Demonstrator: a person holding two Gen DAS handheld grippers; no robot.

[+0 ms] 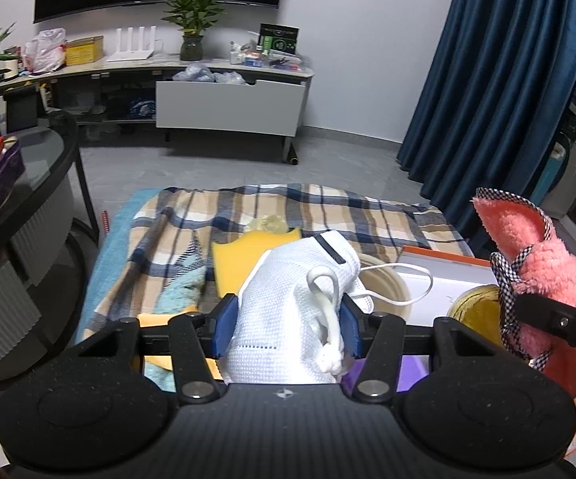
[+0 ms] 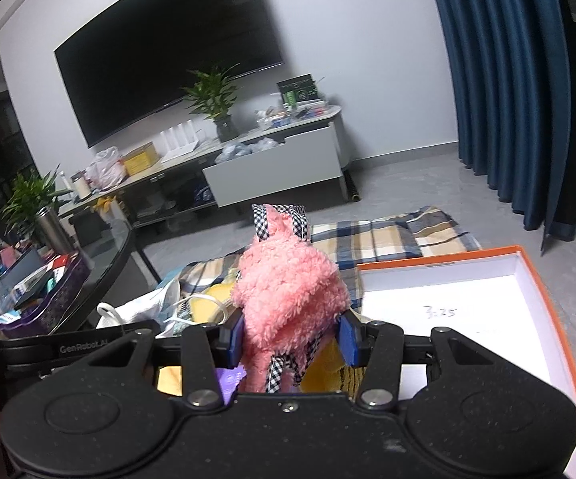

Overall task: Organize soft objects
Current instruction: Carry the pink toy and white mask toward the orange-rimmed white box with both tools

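Looking along the left gripper [image 1: 288, 327], the left wrist view shows a white mesh face mask [image 1: 288, 299] bunched between the two blue pads, its elastic loops trailing over a plaid blanket [image 1: 248, 215] spread on the floor; the jaws are partly closed and clamp the mask from both sides. Only this view shows a yellow sponge [image 1: 236, 259] lying flat on the blanket just behind the mask, and a teal towel [image 1: 104, 255] along the blanket's left edge. It also catches the right gripper from the side, at the right of the picture, with a pink fluffy cloth [image 1: 543, 267] trimmed in black-and-white check sticking up from it. The right wrist view shows the right gripper [image 2: 290, 337] head on: its jaws stand about half open and grip that same cloth, which rises upright between the pads. Only this view shows the inside of the orange-rimmed white box [image 2: 527, 275] at the right, beside the blanket, with handwriting on its white bottom. A dark glass desk [image 2: 104, 279] with clutter on it stands at the left.
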